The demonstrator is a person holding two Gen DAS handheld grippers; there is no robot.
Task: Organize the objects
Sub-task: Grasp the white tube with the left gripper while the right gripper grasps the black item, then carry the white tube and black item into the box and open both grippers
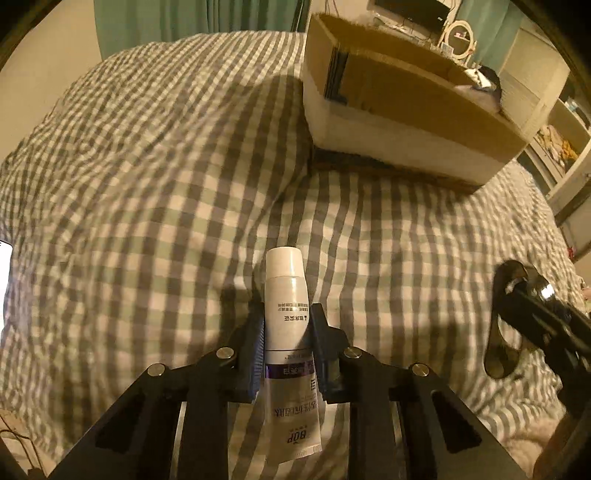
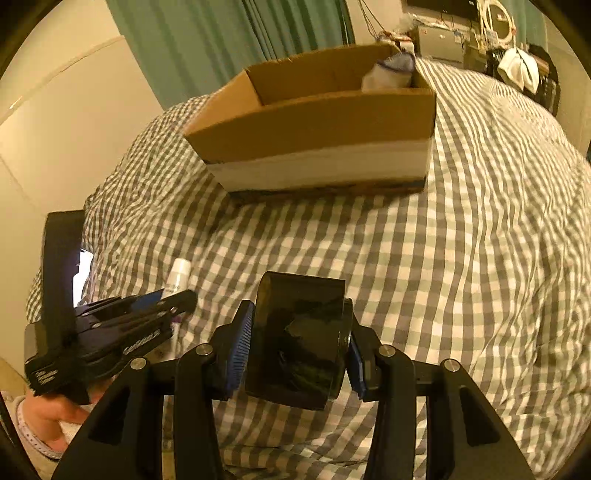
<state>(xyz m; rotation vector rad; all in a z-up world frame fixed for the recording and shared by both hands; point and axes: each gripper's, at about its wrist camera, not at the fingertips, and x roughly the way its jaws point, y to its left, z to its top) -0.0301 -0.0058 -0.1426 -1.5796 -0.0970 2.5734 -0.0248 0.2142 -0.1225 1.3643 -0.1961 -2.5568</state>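
Observation:
My left gripper (image 1: 288, 321) is shut on a white tube (image 1: 286, 291) with a white cap and a purple band, cap pointing away, held above the checked bedspread (image 1: 147, 166). My right gripper (image 2: 301, 325) is shut on a dark tape roll (image 2: 299, 332), held on its flat sides. The tape roll also shows in the left wrist view (image 1: 504, 317) at the right. The tube also shows in the right wrist view (image 2: 177, 277) at the left. An open cardboard box (image 2: 317, 125) sits on the bed ahead of both grippers, with a white and blue item (image 2: 389, 72) in its far corner.
The box also shows in the left wrist view (image 1: 399, 107) at the upper right. Green curtains (image 2: 229, 40) hang behind the bed. Shelves and a round mirror (image 1: 460, 35) stand at the far right. A wall (image 2: 55, 110) is to the left.

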